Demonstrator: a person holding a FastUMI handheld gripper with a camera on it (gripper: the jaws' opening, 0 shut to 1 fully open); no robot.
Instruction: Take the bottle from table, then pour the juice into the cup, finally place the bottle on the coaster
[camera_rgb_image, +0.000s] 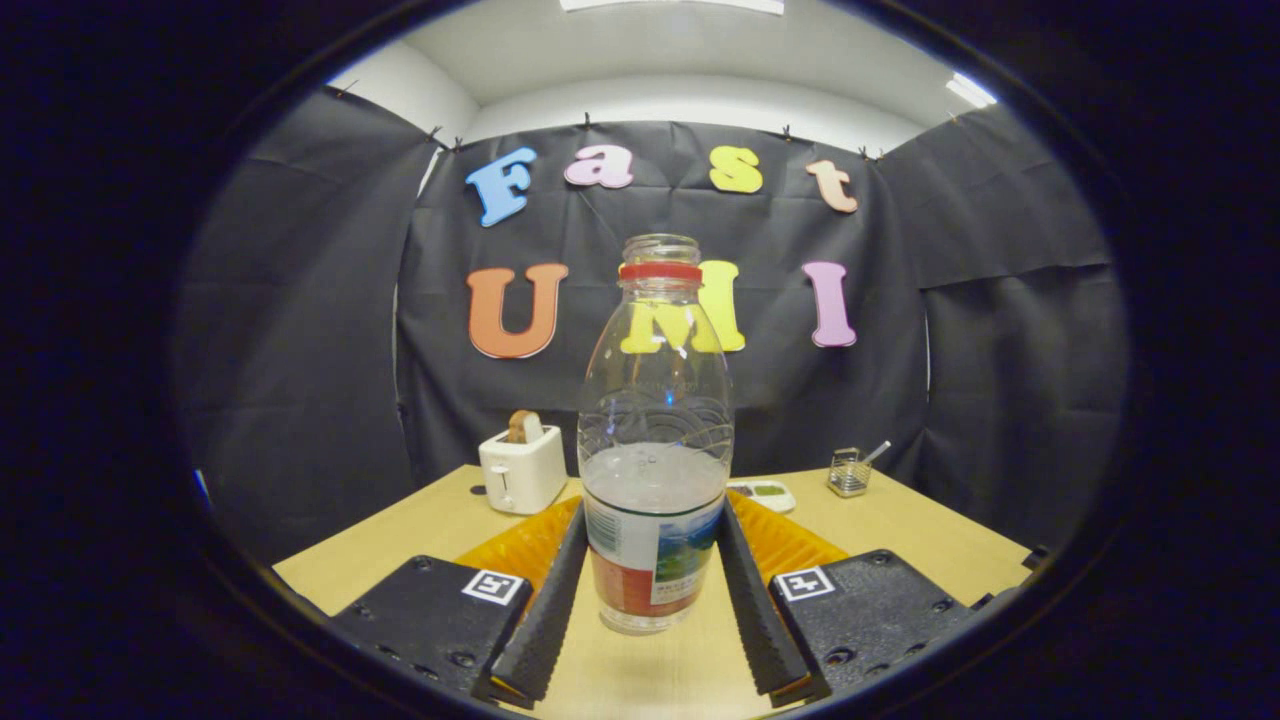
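Note:
A clear plastic bottle (655, 420) with an open mouth, a red neck ring and a coloured label stands upright between my fingers. It is about half full of pale liquid. My gripper (652, 515) is shut on the bottle: both fingers (555, 590) press against its lower, labelled part from left and right. Its base sits just over the wooden table (930, 530); I cannot tell whether it touches the top.
A white toaster (521, 470) with a slice of bread in it stands at the back left of the table. Beyond the bottle, at the back right, lie a small white device (765, 494) and a small wire holder (848, 473) with a stick in it.

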